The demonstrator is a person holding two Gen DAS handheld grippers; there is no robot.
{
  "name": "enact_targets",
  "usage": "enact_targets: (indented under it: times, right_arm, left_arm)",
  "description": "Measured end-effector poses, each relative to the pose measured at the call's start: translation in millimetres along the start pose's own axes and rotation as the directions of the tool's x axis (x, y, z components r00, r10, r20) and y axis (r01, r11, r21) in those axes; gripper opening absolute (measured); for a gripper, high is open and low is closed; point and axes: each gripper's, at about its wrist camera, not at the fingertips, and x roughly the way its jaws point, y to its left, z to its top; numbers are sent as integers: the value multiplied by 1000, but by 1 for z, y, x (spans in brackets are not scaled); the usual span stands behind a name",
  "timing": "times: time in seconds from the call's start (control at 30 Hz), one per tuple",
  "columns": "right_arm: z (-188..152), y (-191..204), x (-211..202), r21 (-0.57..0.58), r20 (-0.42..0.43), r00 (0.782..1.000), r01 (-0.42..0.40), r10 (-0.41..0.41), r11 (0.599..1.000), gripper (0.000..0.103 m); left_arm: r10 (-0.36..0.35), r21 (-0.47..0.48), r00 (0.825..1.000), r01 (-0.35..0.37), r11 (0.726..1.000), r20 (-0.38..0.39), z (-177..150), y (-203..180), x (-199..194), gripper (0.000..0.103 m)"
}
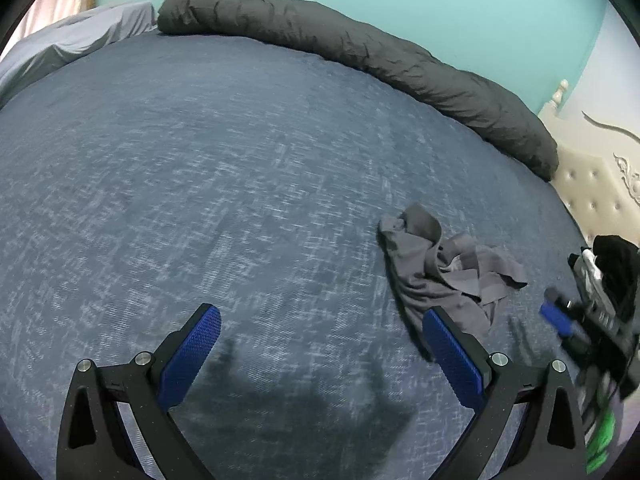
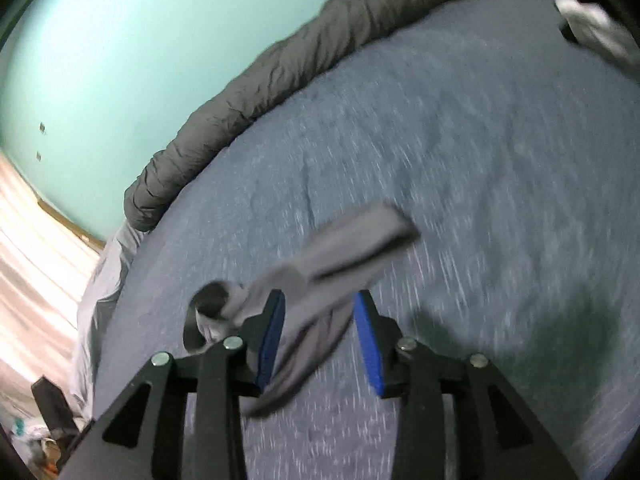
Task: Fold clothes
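A crumpled grey garment (image 1: 444,268) lay on the blue bed (image 1: 224,168), just beyond the right finger of the left hand-held gripper (image 1: 320,354), which was spread wide and empty. The right hand-held gripper (image 2: 320,344) was partly parted, grey cloth draped between its fingers, its grip unclear. A dark rolled duvet (image 1: 360,56) lined the far edge. The garment's long axis ran near-to-far.

Dark grey bolster (image 1: 360,56) along blue bed (image 1: 200,180) (teal wall (image 1: 440,0)).

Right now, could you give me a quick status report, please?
Left gripper open, empty. Right gripper part open, grey garment between its fingers, grip unclear. Rolled dark duvet at bed's far edge.
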Motion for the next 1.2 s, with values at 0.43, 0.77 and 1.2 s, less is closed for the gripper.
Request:
enact_targets:
  times: [0.43,0.77,1.2]
  right_arm:
    - [2,5,13,-37,2,999,-43,43,998,40]
    - [7,-11,15,10,9,999,-48,48,999,41]
    - [12,-21,4,17,29,998,-60,59,998,41]
  left_arm:
    - [-21,87,1000,20,996,15,43,-44,45,103]
    - [-10,139,995,24,990,-98,77,-65,86,86]
    - [0,135,954,43,990,-301,90,-83,137,17]
